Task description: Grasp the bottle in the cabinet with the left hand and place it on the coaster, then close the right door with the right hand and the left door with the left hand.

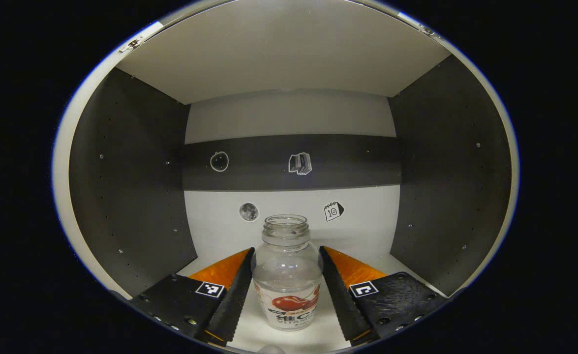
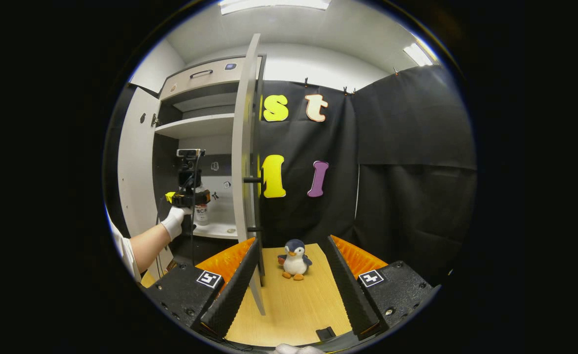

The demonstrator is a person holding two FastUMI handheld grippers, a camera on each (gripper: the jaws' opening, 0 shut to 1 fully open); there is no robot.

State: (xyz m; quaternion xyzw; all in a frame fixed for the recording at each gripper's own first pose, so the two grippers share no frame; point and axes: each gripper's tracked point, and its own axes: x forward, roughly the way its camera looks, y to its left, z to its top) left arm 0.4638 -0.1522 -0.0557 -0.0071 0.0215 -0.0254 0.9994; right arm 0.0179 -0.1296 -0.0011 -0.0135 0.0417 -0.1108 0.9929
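Inside the cabinet [image 1: 289, 59], on its lower shelf, the uncapped bottle [image 1: 287, 275] stands between the left tongs [image 1: 287, 285], fingers flanking it, contact unclear; right tongs [image 2: 291, 280] gape above the worktop [image 2: 293, 305].

bottle [image 1: 287, 275]: clear glossy plastic | table [image 2: 293, 305]: light wood grain | penguin [image 2: 294, 259]: plush

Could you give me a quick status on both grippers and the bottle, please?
Left gripper open, fingers flanking bottle on cabinet shelf. Right gripper open, empty, facing the open right door.
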